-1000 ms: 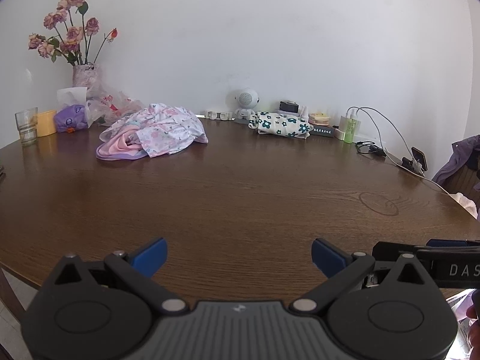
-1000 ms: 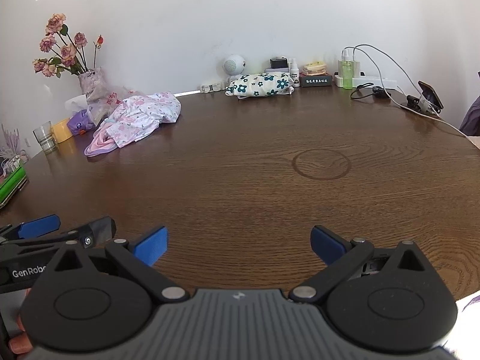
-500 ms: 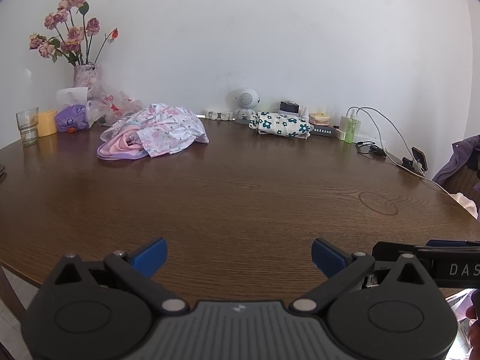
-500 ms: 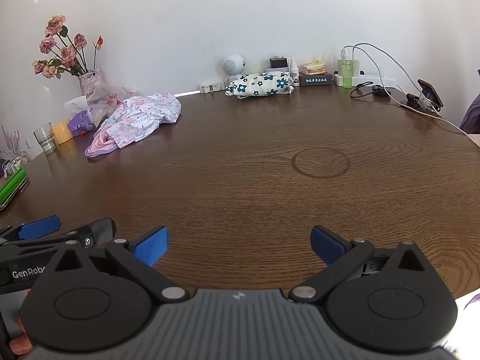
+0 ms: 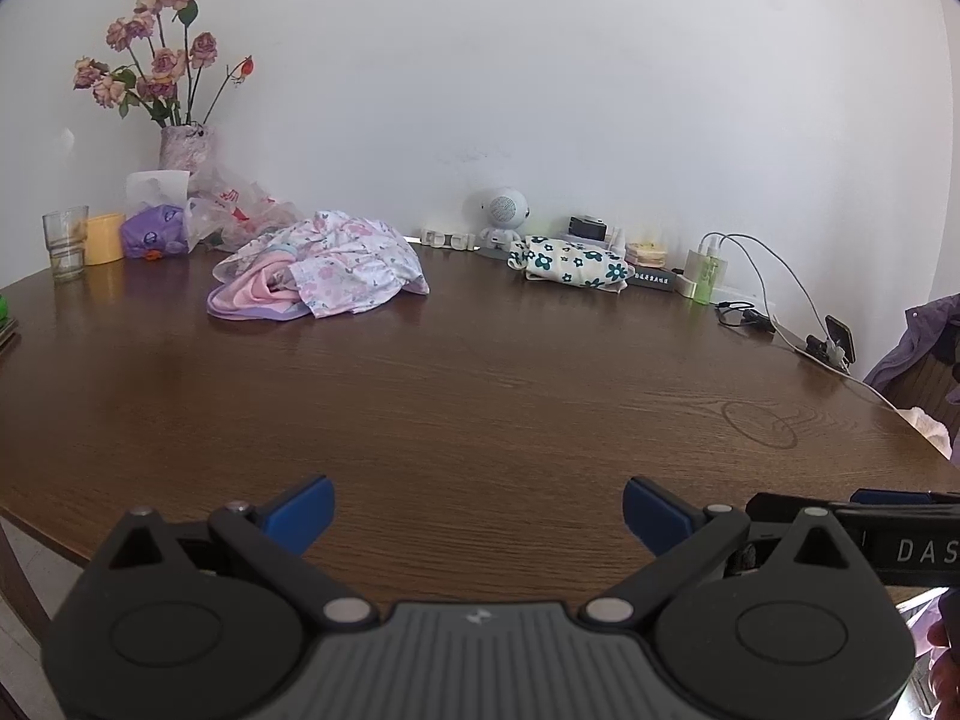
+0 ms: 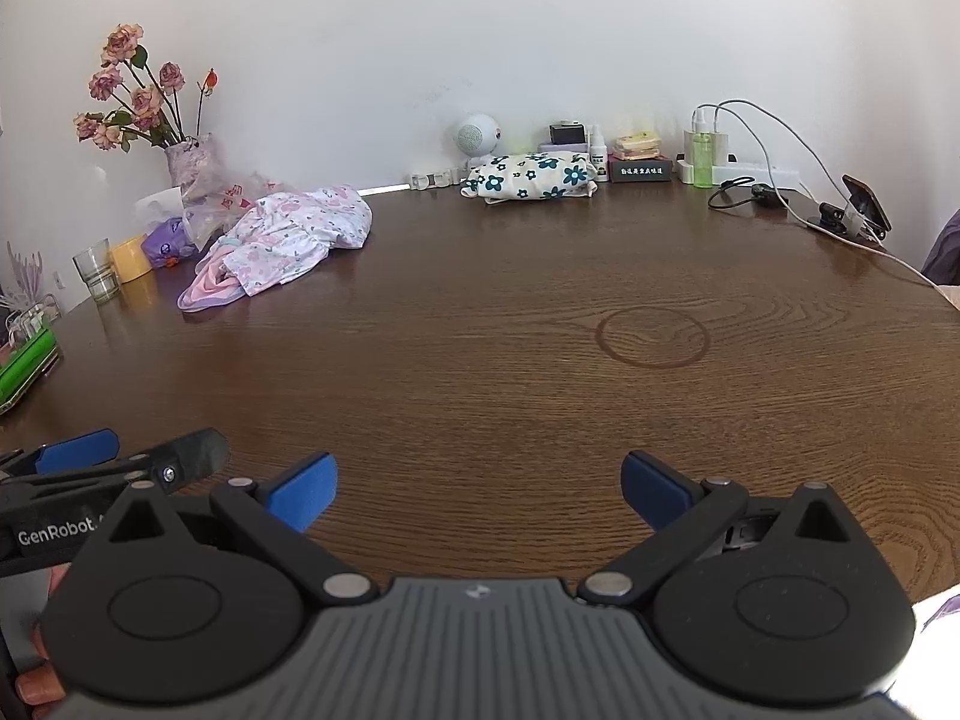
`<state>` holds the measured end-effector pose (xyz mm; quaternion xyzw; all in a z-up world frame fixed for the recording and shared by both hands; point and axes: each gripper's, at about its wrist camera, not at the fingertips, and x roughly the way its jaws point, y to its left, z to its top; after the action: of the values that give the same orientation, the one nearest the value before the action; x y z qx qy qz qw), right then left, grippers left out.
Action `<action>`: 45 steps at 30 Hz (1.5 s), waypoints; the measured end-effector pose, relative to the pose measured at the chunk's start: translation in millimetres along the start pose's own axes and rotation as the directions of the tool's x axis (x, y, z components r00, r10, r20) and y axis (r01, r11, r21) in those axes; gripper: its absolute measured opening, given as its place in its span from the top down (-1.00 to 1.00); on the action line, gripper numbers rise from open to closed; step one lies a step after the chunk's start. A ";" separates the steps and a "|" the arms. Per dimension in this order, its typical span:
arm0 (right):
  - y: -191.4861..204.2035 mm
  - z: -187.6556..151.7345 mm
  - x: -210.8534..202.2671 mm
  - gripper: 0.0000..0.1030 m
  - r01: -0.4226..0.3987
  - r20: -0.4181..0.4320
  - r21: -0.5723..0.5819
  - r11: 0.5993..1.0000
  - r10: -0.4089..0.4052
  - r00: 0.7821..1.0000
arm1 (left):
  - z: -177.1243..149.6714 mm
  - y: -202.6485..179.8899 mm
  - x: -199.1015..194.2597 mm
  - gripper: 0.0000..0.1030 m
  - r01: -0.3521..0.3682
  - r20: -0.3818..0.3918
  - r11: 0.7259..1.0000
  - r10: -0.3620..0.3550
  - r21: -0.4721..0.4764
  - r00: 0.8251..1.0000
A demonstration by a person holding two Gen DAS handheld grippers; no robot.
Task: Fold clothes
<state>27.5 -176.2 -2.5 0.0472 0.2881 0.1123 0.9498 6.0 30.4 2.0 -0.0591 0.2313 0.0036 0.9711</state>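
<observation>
A crumpled heap of pink and white floral clothes (image 5: 321,267) (image 6: 282,240) lies at the far left of the round wooden table (image 5: 480,396) (image 6: 480,324). A folded white cloth with teal flowers (image 5: 570,264) (image 6: 531,175) rests by the back wall. My left gripper (image 5: 477,513) hovers open over the near table edge, nothing between its blue fingertips. My right gripper (image 6: 477,489) is open too, just to the right of the left one, also far from the clothes.
A vase of roses (image 5: 180,138), plastic bags, a glass (image 5: 65,243) and a yellow cup stand at the back left. A small white speaker (image 5: 504,213), boxes, a green bottle (image 6: 702,159), chargers, cables and a phone on a stand (image 6: 861,210) line the back right.
Both views have shifted only slightly; the grippers stay open near the front edge and the clothes have not moved.
</observation>
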 end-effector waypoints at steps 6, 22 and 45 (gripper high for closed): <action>8.3 2.5 0.6 -1.00 -0.008 0.001 -0.020 1.000 0.008 1.000 | 1.2 5.2 -2.4 -0.99 -0.007 0.011 1.000 0.007 -0.003 1.000; 47.8 27.2 28.3 -1.00 -0.094 -0.025 -0.113 0.989 0.092 0.995 | 17.4 44.7 4.2 -0.99 -0.082 0.025 0.996 0.083 -0.040 0.996; 241.5 157.3 283.2 -0.46 -0.119 -0.040 -0.591 0.798 0.118 0.992 | 64.0 182.9 8.8 -0.99 -0.437 -0.030 0.875 0.441 -0.208 0.897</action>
<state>299.3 122.3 13.4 -0.2336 0.2354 0.2557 0.9081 36.3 219.3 34.1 -0.1070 0.2282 0.2487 0.9352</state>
